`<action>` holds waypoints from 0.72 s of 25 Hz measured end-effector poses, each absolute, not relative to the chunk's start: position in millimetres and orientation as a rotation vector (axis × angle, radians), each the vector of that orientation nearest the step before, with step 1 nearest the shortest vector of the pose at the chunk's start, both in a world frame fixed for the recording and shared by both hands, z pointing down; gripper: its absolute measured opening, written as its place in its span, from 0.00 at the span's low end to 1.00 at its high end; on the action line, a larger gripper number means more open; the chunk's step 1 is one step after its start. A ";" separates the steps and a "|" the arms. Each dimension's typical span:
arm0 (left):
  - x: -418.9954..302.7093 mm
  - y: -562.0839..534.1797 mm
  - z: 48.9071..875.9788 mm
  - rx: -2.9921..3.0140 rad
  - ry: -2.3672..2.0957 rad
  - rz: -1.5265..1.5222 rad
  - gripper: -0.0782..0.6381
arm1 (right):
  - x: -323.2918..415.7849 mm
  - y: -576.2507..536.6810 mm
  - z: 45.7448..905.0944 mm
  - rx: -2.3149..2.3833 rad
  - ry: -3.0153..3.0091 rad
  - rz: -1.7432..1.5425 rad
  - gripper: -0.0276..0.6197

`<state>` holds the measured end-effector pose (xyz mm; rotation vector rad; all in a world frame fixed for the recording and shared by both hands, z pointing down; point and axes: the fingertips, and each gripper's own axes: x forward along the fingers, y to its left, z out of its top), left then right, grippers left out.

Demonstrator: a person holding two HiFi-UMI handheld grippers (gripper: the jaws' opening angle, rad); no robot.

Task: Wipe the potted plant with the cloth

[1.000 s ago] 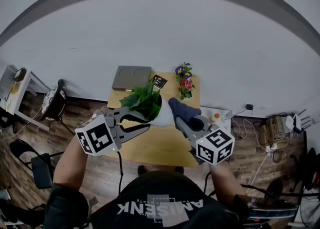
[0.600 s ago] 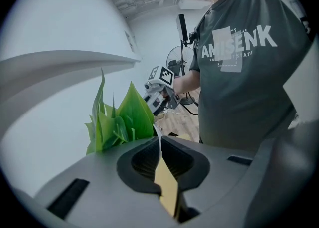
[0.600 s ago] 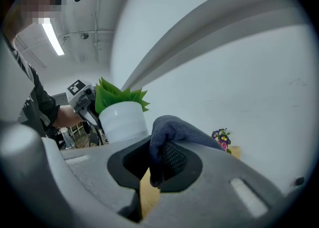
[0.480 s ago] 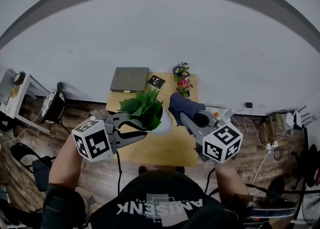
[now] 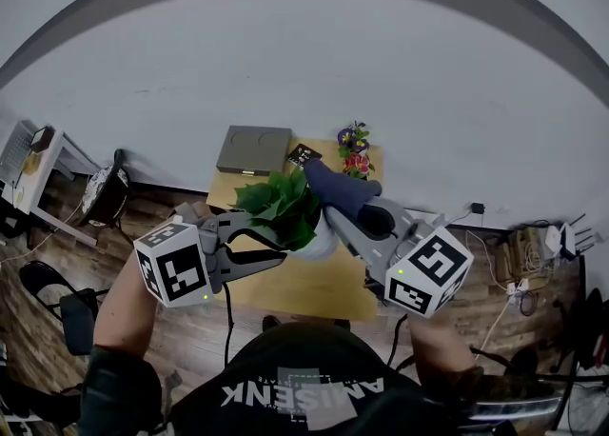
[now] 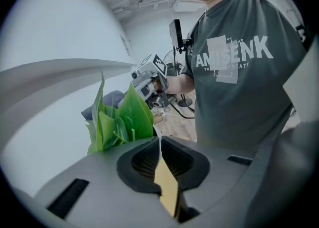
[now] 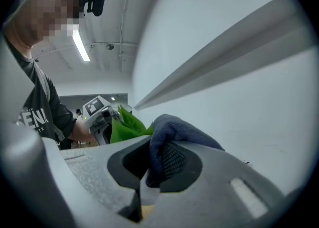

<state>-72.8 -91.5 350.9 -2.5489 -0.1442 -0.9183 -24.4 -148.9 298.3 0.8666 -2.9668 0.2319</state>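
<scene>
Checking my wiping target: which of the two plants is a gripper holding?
The green leafy potted plant, gripped at its pot rim by the left gripper. The small flowering plant stands at the table's far edge.

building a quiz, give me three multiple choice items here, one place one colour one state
1. The left tool is A open and empty; B shut on the rim of the white round plant pot; C out of view.
2. The bunched fabric cloth is A dark blue; B yellow; C red.
3. The cloth is held by A the left tool; B the right tool; C neither.
Key: B, white rim between closed jaws; A, dark blue beside green leaves; B, its jaws pinch it.
</scene>
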 end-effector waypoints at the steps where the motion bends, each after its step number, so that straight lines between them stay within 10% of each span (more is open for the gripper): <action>1: -73.8 -93.0 349.2 -2.546 -0.134 -0.912 0.13 | -24.2 -150.4 301.0 0.870 -2.964 0.245 0.09; 18: -76.9 -111.0 354.7 -2.524 -0.095 -0.921 0.13 | -3.4 -154.9 387.1 0.879 -2.847 0.548 0.09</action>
